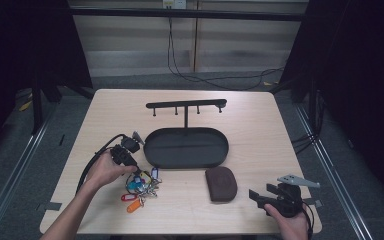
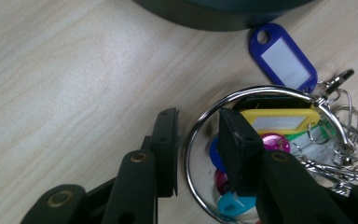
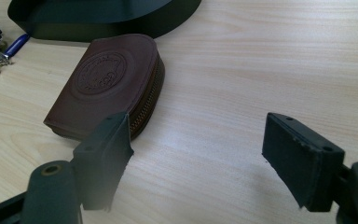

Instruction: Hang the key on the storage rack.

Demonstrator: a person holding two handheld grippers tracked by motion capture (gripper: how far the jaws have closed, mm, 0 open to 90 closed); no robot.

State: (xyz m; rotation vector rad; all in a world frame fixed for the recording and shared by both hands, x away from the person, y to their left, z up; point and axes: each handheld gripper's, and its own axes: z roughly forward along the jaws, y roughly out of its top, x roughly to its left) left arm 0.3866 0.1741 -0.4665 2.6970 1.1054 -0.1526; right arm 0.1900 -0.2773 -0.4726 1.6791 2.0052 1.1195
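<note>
Setting: I am looking at a lab-style recording booth, not a home | Evidence: pale wooden table point(image 1: 260, 125) alone on grey carpet point(image 1: 10, 165) | black curtains point(image 1: 360, 75) beyond its left and right edges | metal floor rails point(image 1: 337, 172) alongside | loose cables point(image 1: 215, 80) past the far edge, below a panelled wall point(image 1: 130, 40)

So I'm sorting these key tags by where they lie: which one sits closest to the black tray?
The dark blue tag with the white label. It lies apart from the bunch, just below the tray's rim, while the yellow tag and the others lie within the big ring.
</note>
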